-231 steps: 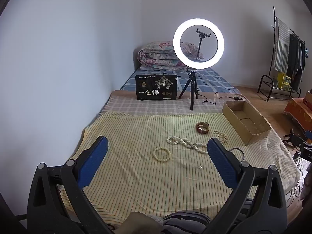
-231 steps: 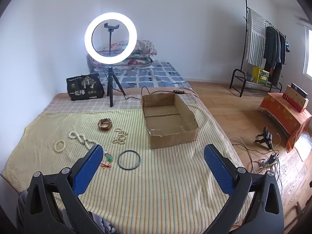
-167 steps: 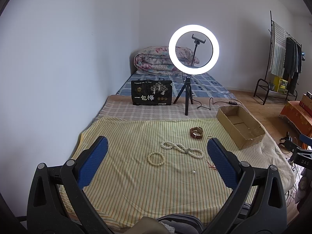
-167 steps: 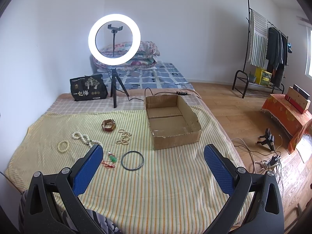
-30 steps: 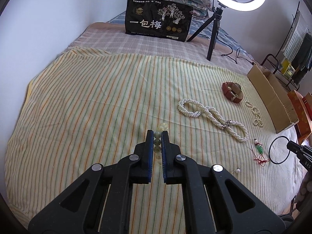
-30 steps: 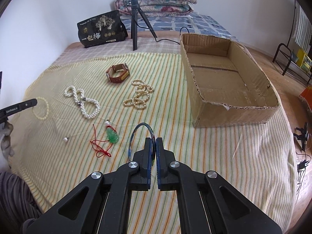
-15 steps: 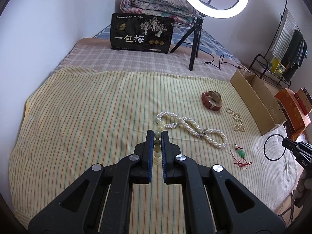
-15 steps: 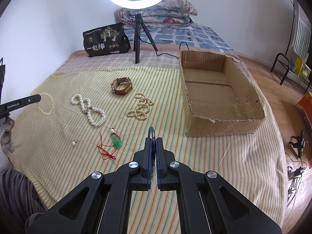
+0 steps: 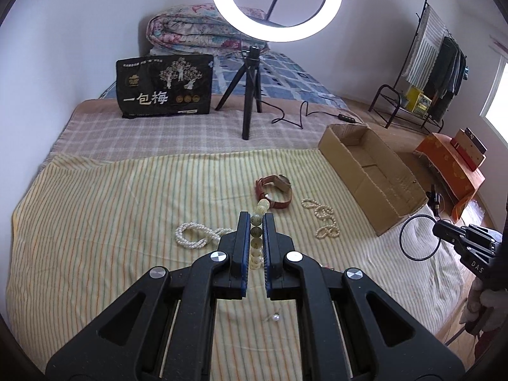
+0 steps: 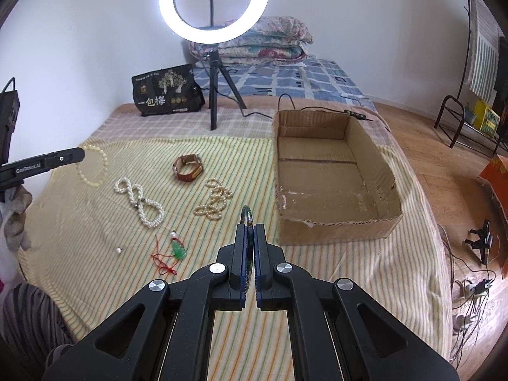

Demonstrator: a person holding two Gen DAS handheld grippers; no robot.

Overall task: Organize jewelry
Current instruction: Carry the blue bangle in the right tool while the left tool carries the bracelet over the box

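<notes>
My left gripper (image 9: 256,219) is shut on a pale bead bracelet (image 9: 257,222), lifted above the striped cloth; from the right wrist view that bracelet (image 10: 92,166) hangs at the left gripper's tip (image 10: 81,154). My right gripper (image 10: 250,227) is shut on a thin dark bangle (image 10: 247,214), seen edge-on; the left wrist view shows the bangle (image 9: 419,238) as a ring in the air beside the open cardboard box (image 9: 368,174). On the cloth lie a white pearl necklace (image 10: 139,200), a brown watch (image 10: 188,167), a small pearl strand (image 10: 212,203), a green pendant on red cord (image 10: 177,249) and a loose pearl (image 10: 118,250).
A ring light on a tripod (image 10: 213,63) and a black printed bag (image 10: 165,90) stand at the back of the bed, with folded quilts (image 10: 260,44) behind. The box (image 10: 330,171) sits at the cloth's right. Cables (image 10: 470,289) and a clothes rack (image 9: 425,63) are on the floor to the right.
Both grippers rose from the cloth with their pieces held. The left one carried the bead bracelet rightward, over the pearl necklace toward the watch. The right one lifted the bangle.
</notes>
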